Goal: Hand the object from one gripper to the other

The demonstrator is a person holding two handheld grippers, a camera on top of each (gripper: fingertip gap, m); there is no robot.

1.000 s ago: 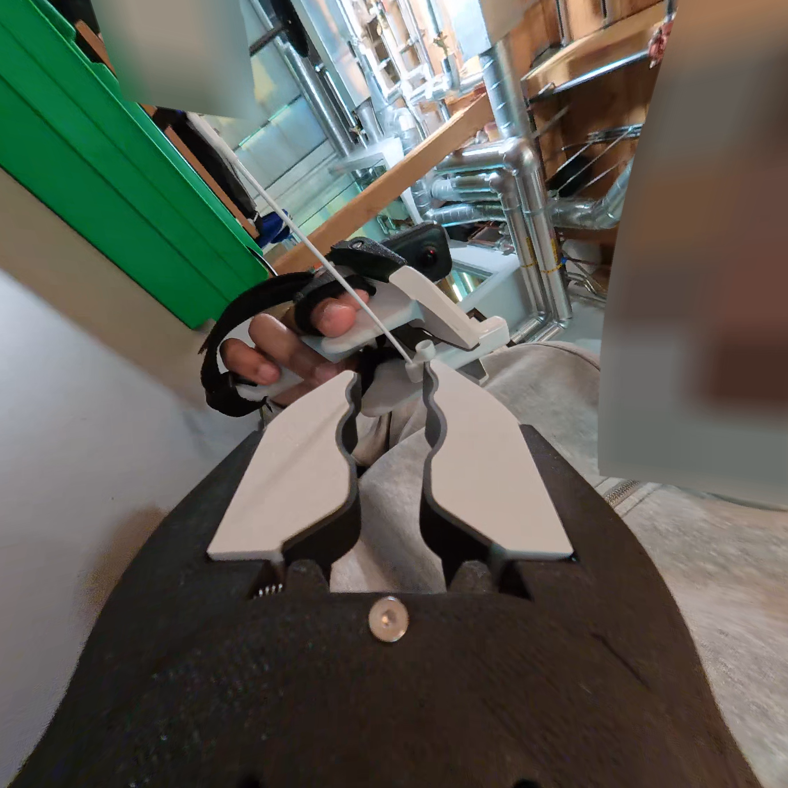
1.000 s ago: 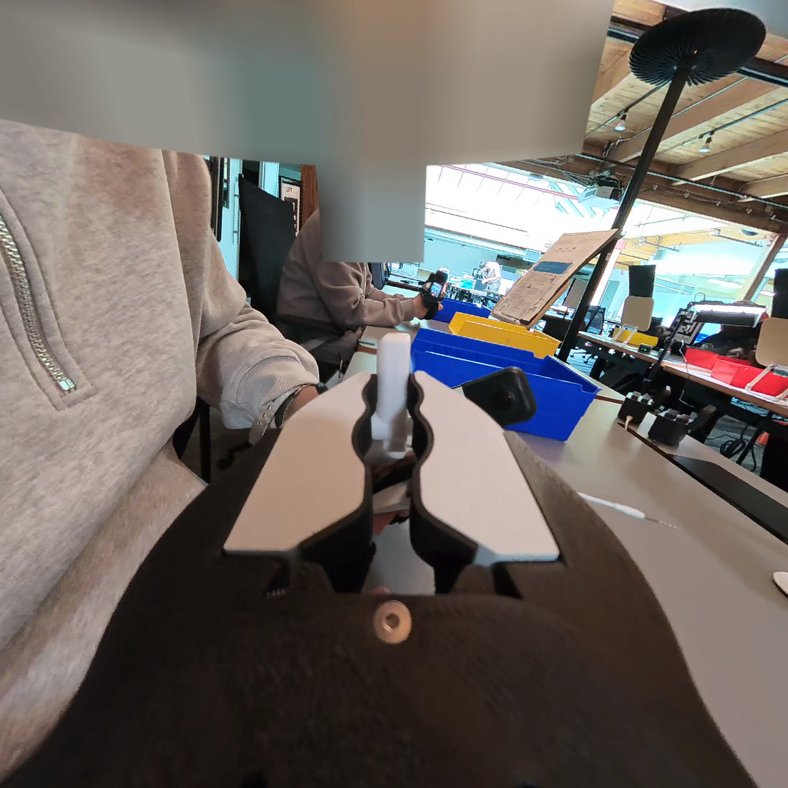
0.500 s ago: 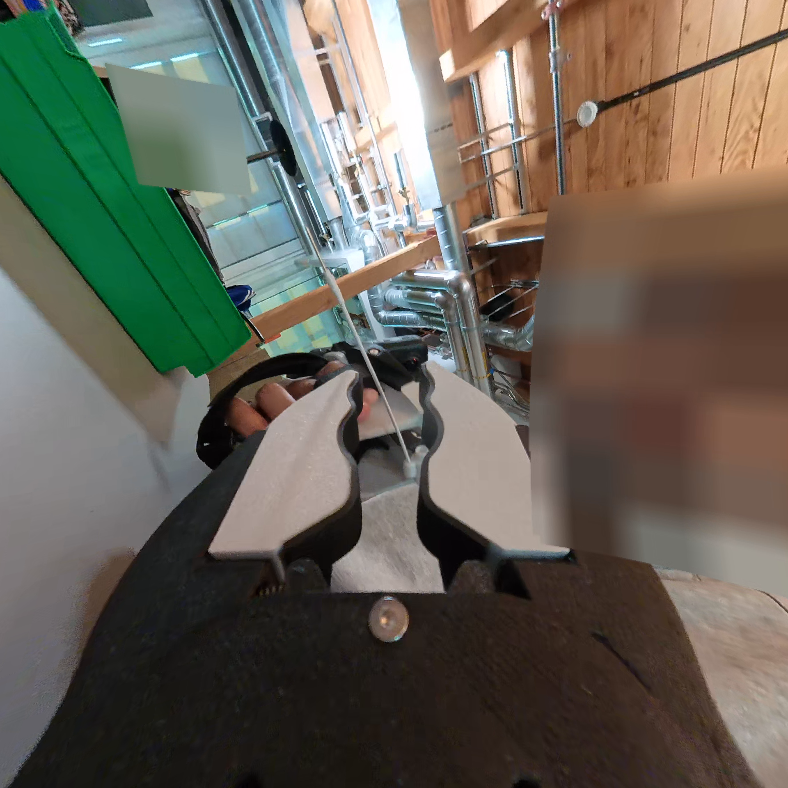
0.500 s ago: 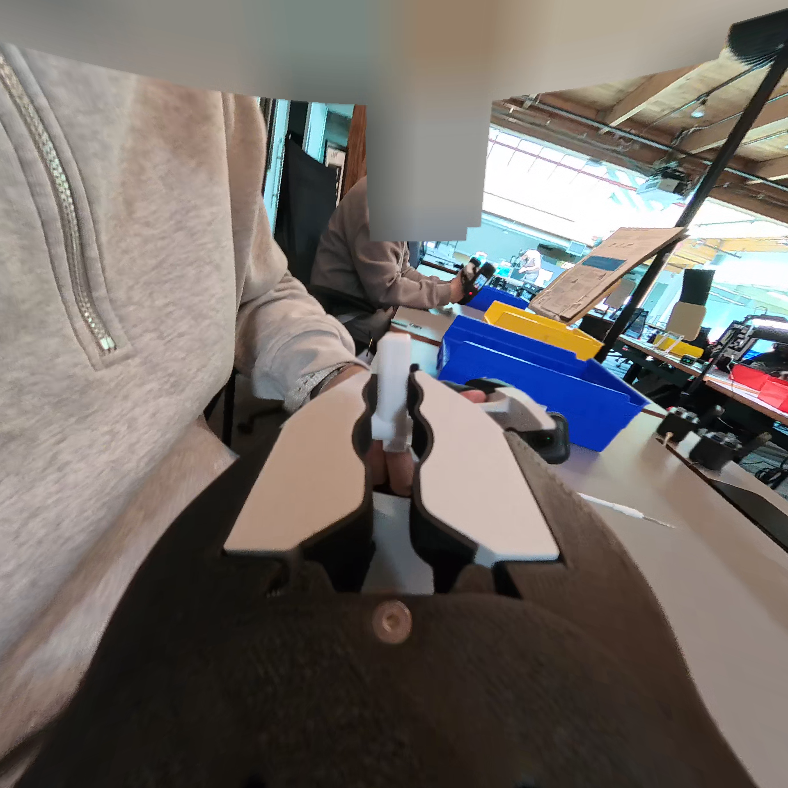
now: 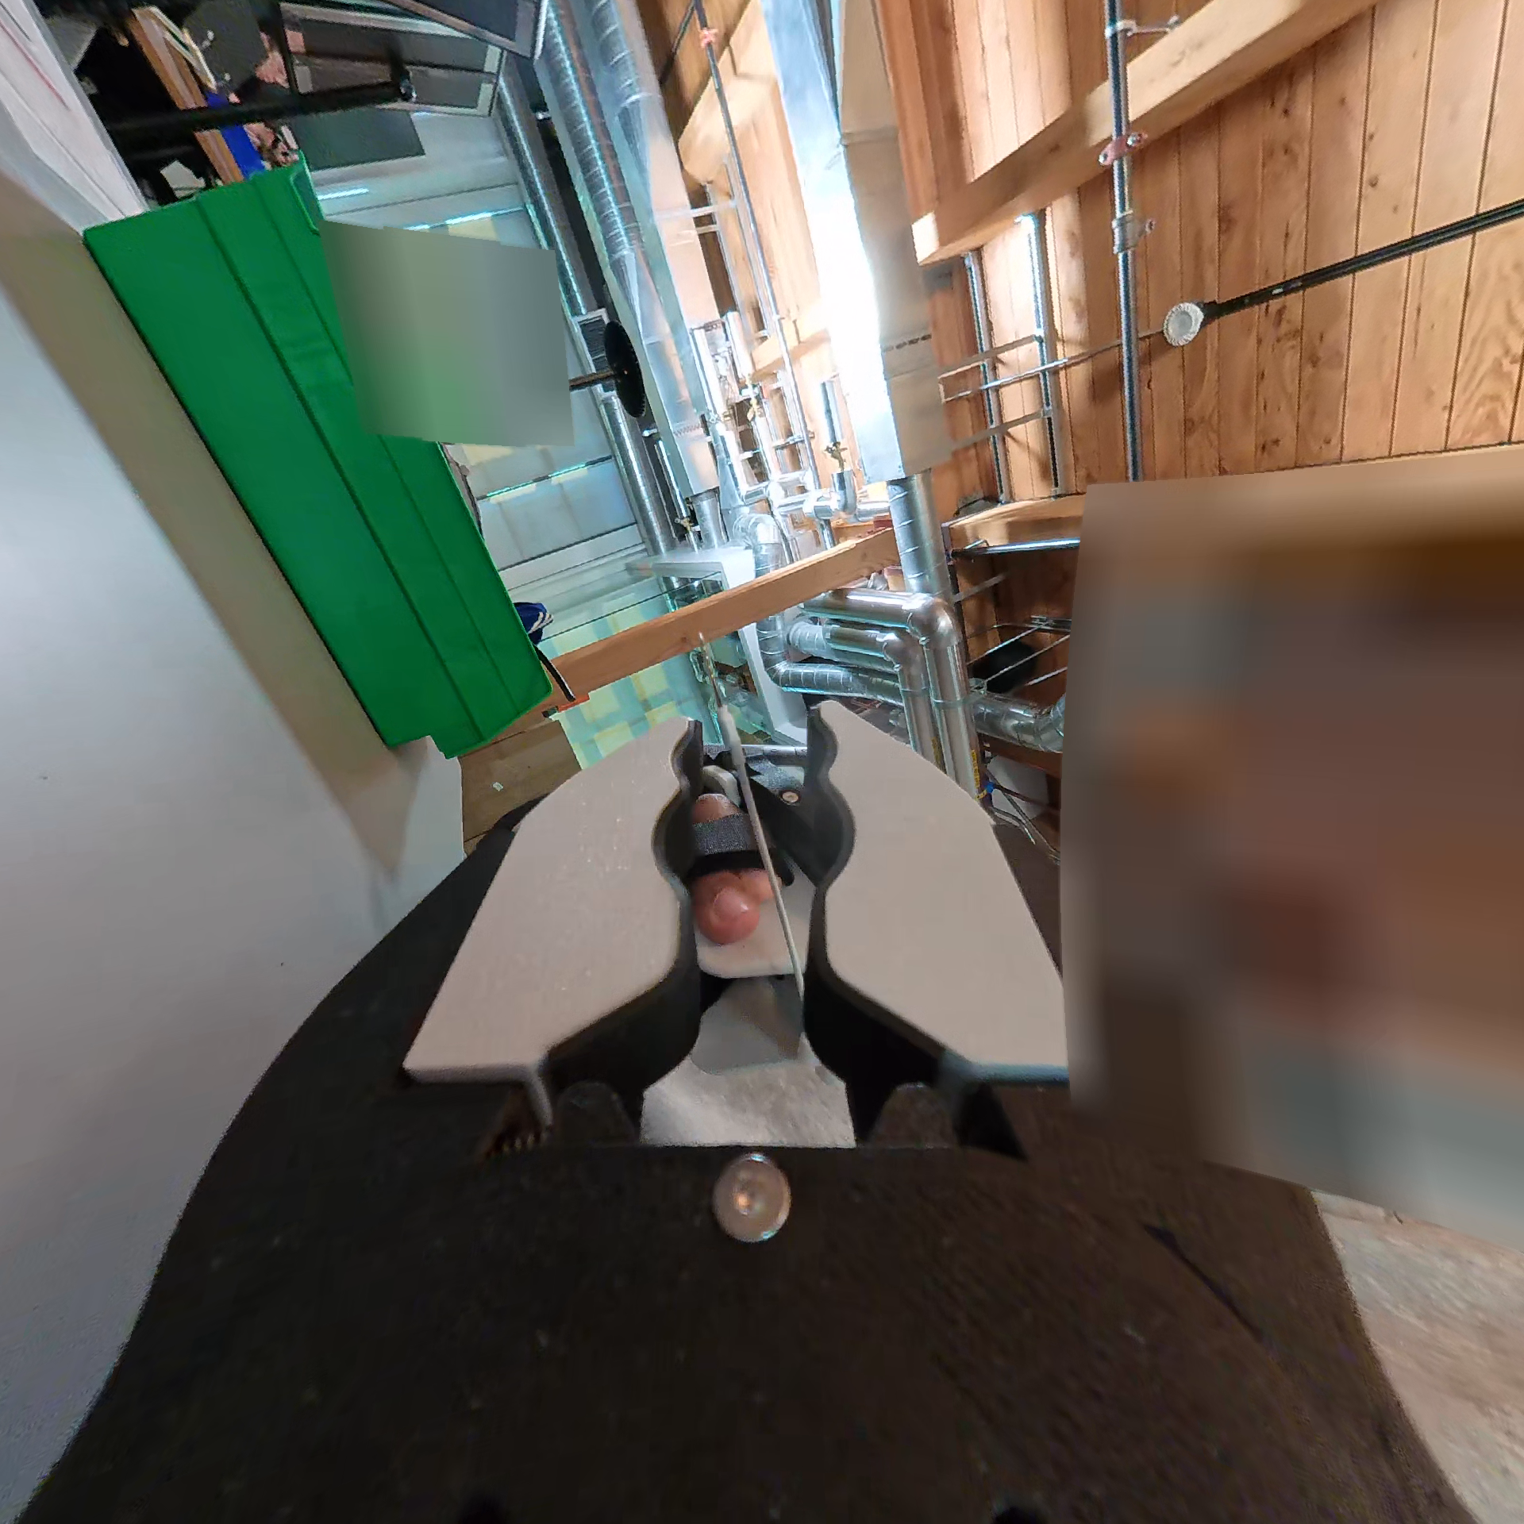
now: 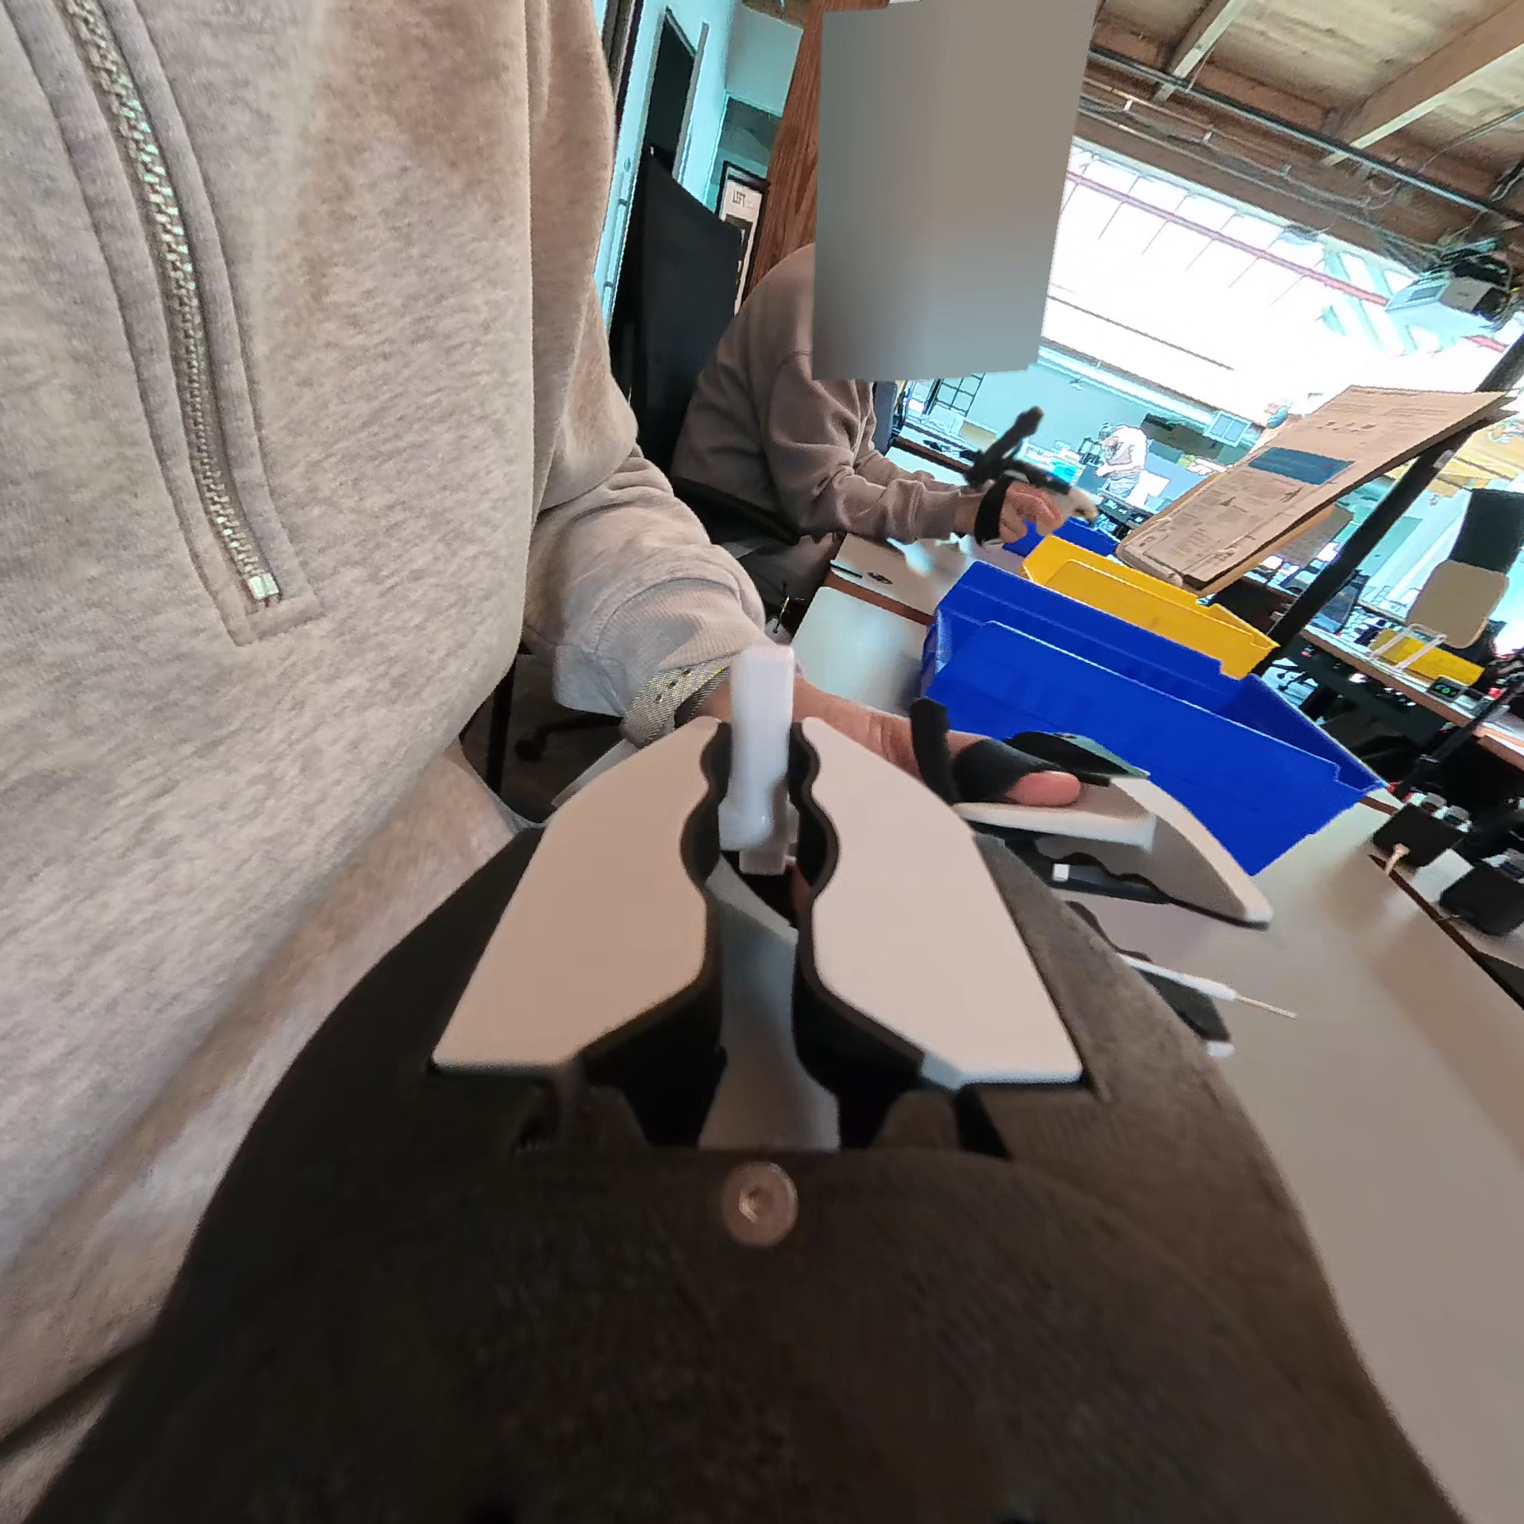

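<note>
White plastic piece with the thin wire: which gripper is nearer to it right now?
Right. The right gripper is shut on the white plastic piece, its fingers clamping the handle. The left gripper is open around only the thin wire, which runs close to one finger.

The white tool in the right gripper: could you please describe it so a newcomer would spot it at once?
Start at the person's grey sweatshirt, then drop to the right gripper in front of it. The white tool stands upright, pinched between its fingers; unlike the thin white probe lying on the table, it is chunky plastic.
</note>
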